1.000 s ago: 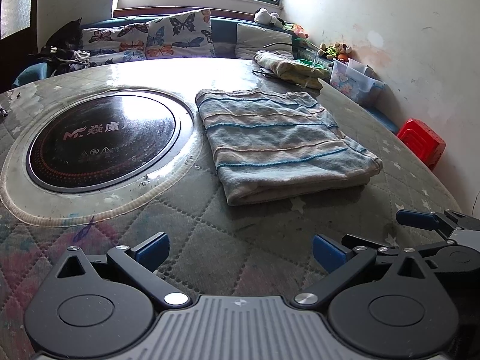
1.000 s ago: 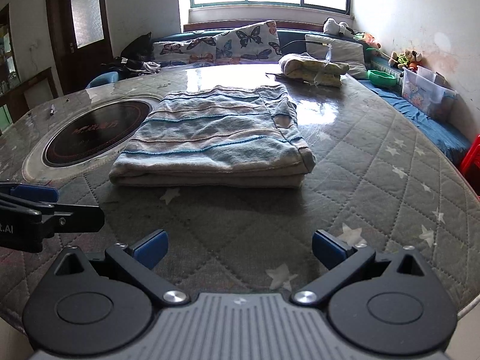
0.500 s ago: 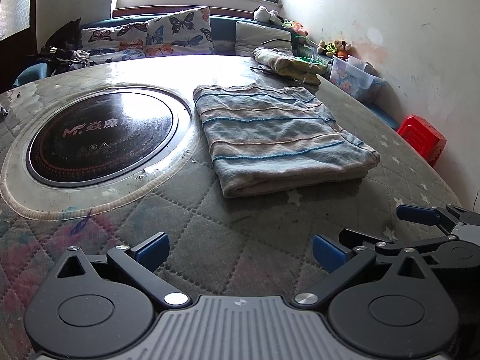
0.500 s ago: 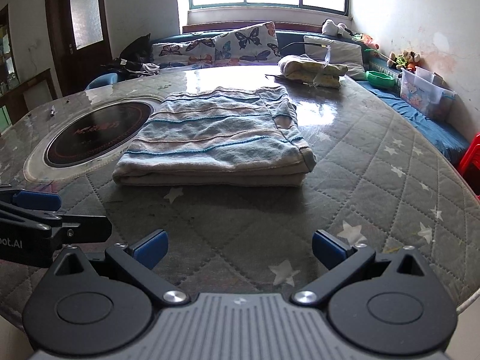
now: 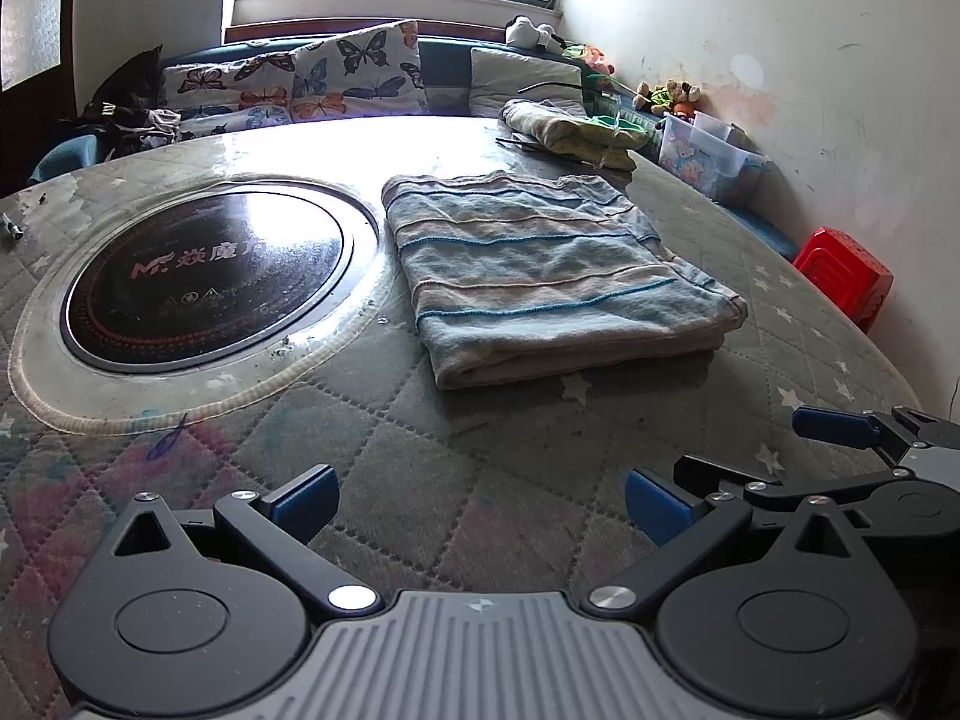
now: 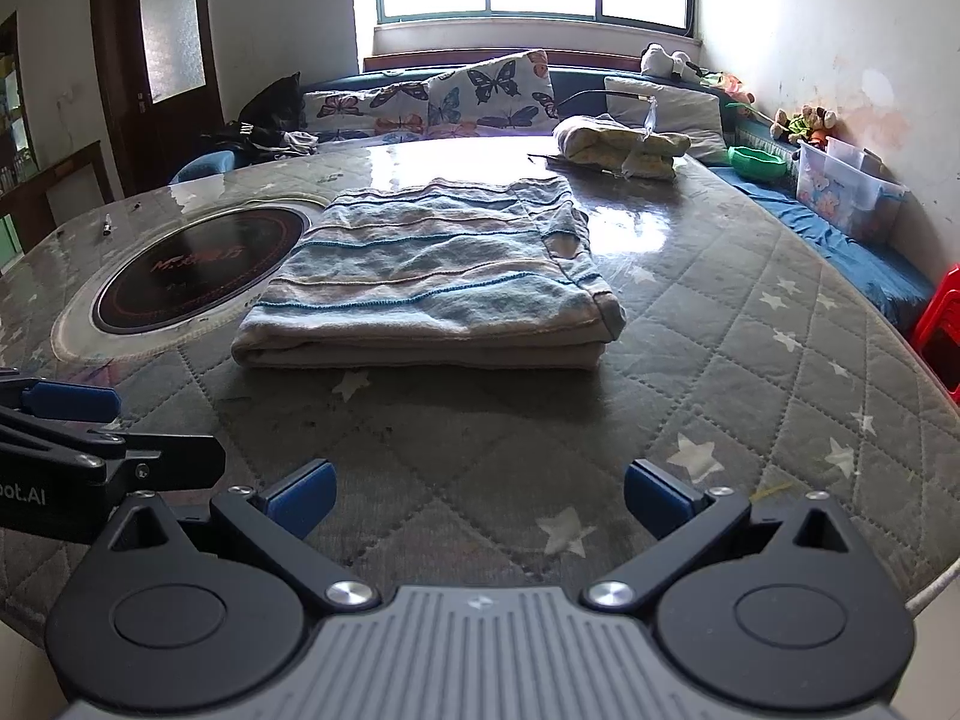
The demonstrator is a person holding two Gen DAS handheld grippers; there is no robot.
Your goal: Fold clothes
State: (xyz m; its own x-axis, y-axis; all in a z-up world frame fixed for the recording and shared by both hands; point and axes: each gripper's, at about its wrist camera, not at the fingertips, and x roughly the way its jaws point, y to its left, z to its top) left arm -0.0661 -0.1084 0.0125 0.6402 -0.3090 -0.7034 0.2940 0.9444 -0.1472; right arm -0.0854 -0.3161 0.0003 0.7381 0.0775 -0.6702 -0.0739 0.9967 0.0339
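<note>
A: Where is the striped garment (image 5: 552, 276)?

B: It lies folded into a flat rectangle on the quilted table cover (image 5: 420, 468), ahead of both pairs of fingers and well clear of them; from the left gripper (image 5: 480, 501) it sits ahead and a little to the right of the gap between the blue pads; from the right gripper (image 6: 477, 495) it sits nearly straight ahead, its thick folded edge turned toward the fingertips.

A: And the fingers themselves?

B: The left gripper's fingers stand wide apart with nothing between them, only bare quilt showing in the gap; the right gripper's fingers are just as wide and hold nothing; both hover low above the near edge of the table.

A: Do the two grippers see each other?

B: Yes; in the left wrist view the right gripper pokes in just beyond the right finger; in the right wrist view the left gripper shows just outside the left finger.

A: Anything else near the cloth?

B: A round black cooktop (image 5: 204, 276) set in the table lies just beside the garment's left edge, ahead of the left gripper's left finger; a second bundle of yellowish cloth (image 6: 618, 147) rests farther back, beyond the garment; a red stool (image 5: 843, 276) stands off the table, far right of the fingers.
</note>
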